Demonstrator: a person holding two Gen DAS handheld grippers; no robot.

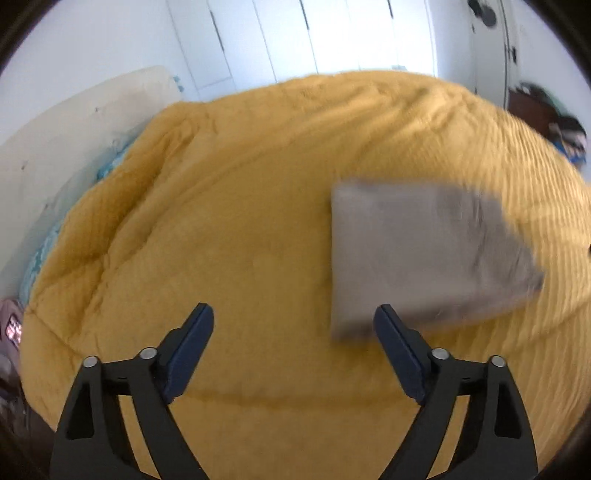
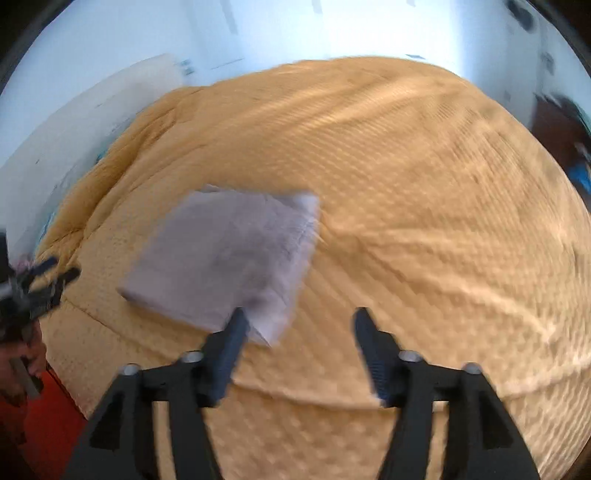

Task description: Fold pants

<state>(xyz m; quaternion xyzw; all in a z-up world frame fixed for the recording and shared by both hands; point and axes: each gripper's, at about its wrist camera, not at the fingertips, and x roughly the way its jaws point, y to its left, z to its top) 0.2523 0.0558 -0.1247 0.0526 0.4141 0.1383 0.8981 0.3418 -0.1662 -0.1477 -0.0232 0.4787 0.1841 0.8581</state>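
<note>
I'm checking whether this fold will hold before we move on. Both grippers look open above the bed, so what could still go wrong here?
1. The folded grey pants lie on a soft, rumpled yellow bedspread; the layers might slip or spring open on it.
2. The right gripper hangs close over the stack's near corner, with one finger overlapping it in view; a careless move could snag it.
3. The open left gripper sits just beside the stack's edge and could nudge it.

A home bedroom: bed under mustard quilt (image 1: 240,206), white wardrobe doors (image 1: 288,33).
</note>
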